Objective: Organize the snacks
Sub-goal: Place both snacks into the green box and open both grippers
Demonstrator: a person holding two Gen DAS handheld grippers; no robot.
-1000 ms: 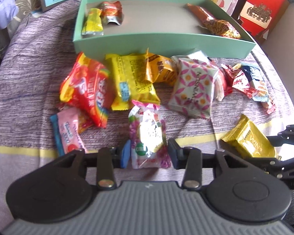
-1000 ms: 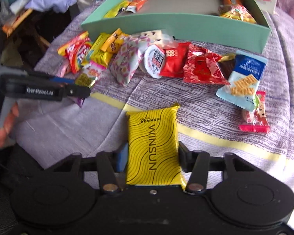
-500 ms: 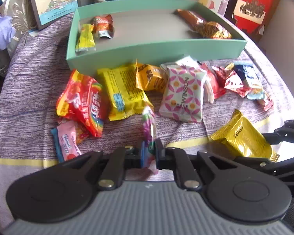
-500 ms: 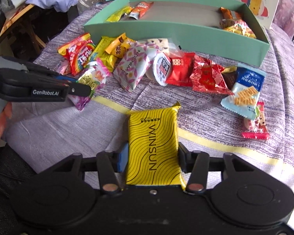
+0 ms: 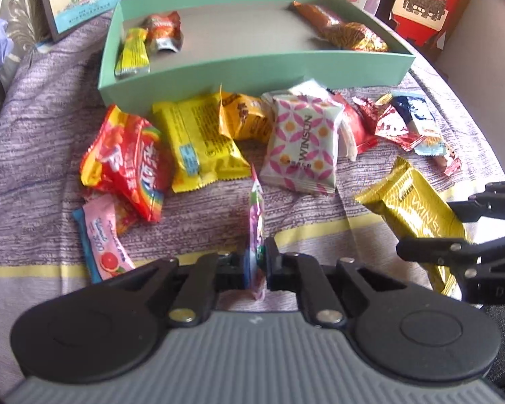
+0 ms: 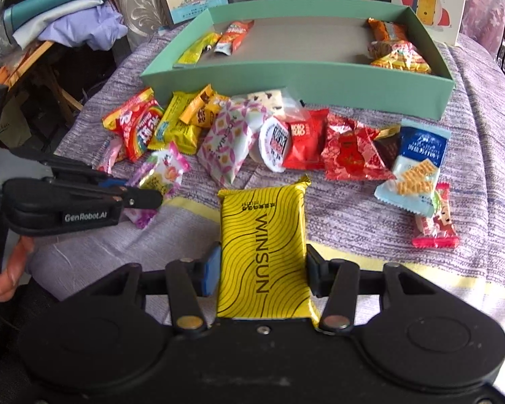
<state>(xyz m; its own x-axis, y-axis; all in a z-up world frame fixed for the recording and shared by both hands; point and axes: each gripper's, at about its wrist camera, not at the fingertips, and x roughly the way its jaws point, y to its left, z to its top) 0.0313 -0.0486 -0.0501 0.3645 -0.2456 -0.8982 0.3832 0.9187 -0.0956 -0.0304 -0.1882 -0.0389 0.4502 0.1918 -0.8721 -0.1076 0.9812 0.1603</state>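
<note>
My left gripper (image 5: 256,262) is shut on a purple candy packet (image 5: 256,222), held edge-on above the cloth; the packet also shows in the right wrist view (image 6: 161,176). My right gripper (image 6: 261,269) is shut on a yellow WINSUN packet (image 6: 262,249), which shows at the right of the left wrist view (image 5: 417,208). A green box (image 5: 252,70) sits behind the snack pile and holds a few wrapped snacks at its left and right ends. Several loose snacks lie in front of it, among them a pink-patterned packet (image 5: 303,148) and a red rainbow packet (image 5: 128,161).
The snacks lie on a purple striped cloth (image 5: 33,175) with a yellow line. Printed boxes stand behind the green box (image 6: 320,84); a red box (image 5: 424,3) is at far right. Clothes (image 6: 74,23) are piled at left beyond the table edge.
My left gripper closed on the purple candy packet and lifted it, turning it edge-on. Both grippers rose and drew back slightly, the right one keeping the yellow packet.
</note>
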